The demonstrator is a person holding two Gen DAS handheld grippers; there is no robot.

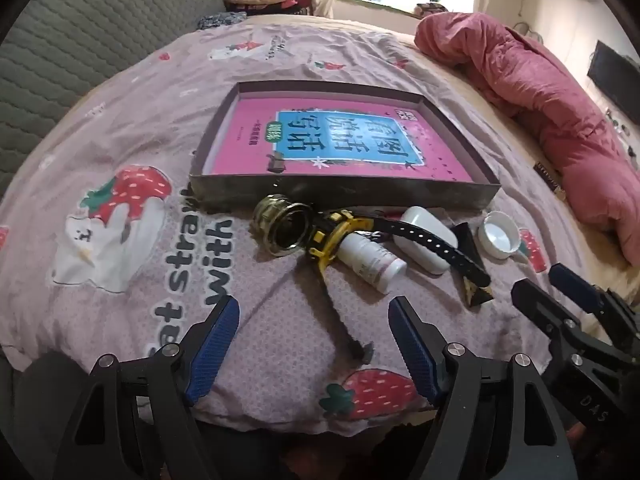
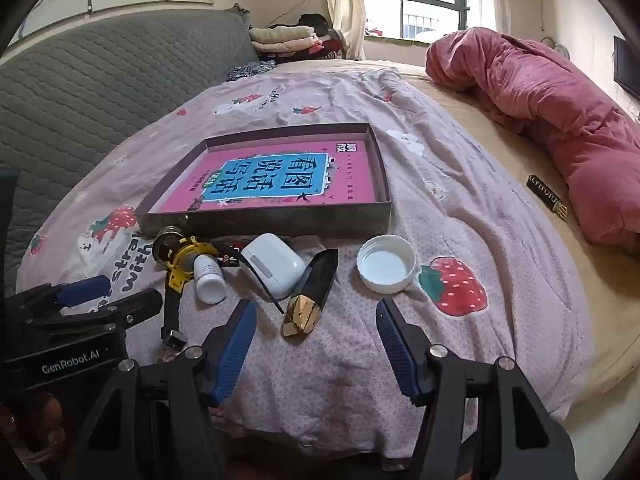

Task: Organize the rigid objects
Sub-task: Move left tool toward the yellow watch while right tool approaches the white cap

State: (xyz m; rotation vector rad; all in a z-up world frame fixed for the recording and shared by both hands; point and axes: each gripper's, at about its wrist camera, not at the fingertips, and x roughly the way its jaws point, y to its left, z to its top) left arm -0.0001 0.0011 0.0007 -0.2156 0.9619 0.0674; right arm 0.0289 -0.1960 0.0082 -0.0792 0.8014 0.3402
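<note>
A shallow box tray (image 1: 348,196) (image 2: 264,222) with a pink book inside lies on the bed. In front of it lie a brass round piece (image 1: 282,224) (image 2: 164,245), a yellow-and-black watch (image 1: 340,236) (image 2: 182,266), a small white bottle (image 1: 372,258) (image 2: 209,278), a white earbud case (image 1: 426,240) (image 2: 274,266), a black-and-gold faceted piece (image 1: 474,276) (image 2: 310,298) and a white lid (image 1: 500,234) (image 2: 386,264). My left gripper (image 1: 314,316) is open, just short of the watch strap. My right gripper (image 2: 316,320) is open, around the faceted piece's near end.
The objects rest on a pink strawberry-print sheet (image 1: 120,240) (image 2: 460,208). A rolled red quilt (image 1: 560,128) (image 2: 560,112) lies at the right. A grey padded headboard (image 1: 80,40) (image 2: 100,80) stands at the left. Folded clothes (image 2: 288,40) sit by the window.
</note>
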